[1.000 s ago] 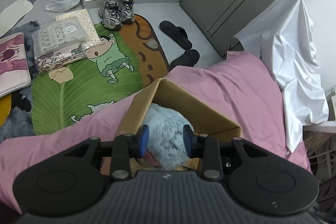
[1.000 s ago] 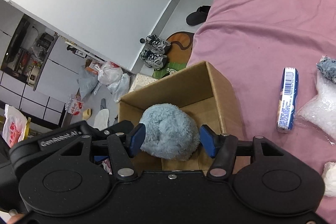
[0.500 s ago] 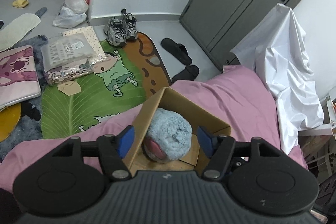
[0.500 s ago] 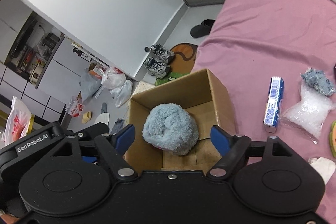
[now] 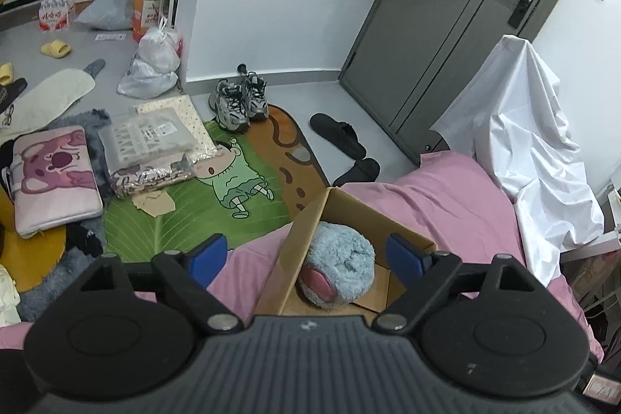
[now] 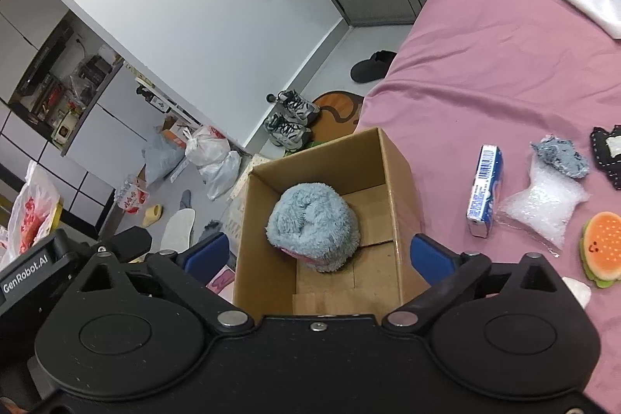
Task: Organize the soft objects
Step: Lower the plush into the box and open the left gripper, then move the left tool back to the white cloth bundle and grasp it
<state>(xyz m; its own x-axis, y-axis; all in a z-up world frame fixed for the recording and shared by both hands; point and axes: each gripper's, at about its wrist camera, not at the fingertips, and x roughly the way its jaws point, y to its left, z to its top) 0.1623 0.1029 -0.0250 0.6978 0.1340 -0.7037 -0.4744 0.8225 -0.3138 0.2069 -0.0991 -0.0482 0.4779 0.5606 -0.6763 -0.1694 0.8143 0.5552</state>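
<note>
Step in hand: the fluffy blue plush [image 6: 312, 226] is lying inside the cardboard box [image 6: 392, 158], so the job now looks like clearing the box and choosing the next soft thing.
Left hand-held gripper [image 5: 306, 255]: jaws are spread wide, gripping nothing, hovering above the box's near edge.
Right hand-held gripper [image 6: 316, 251]: jaws are likewise spread wide and empty, straddling the box from above.
Plush position: it is sitting against the left wall of the box, its pink underside showing in the left wrist view, leaving bare cardboard floor to its right.
Box position: it is resting on the pink bed [image 6: 485, 72] close to the edge nearest the floor.
Candidates: the burger-shaped cushion [image 6: 601, 255], the bubble-wrap bag [image 6: 543, 206] and the grey-blue fabric scrap [image 6: 561, 158] are lying on the bed to the right of the box, near one another.
Not soft: the blue carton [image 6: 483, 196] is lying just beside the bubble wrap and probably belongs outside the box.
Doing it well: lifting both grippers straight up before moving sideways should avoid catching the box walls and nudging it toward the bed edge.
Next grasp: the right gripper is nearer the candidates; pinching the cushion across its middle should be giving a steady hold.
Placement: dropping the next item into the free right side should keep the plush from being crushed.
</note>
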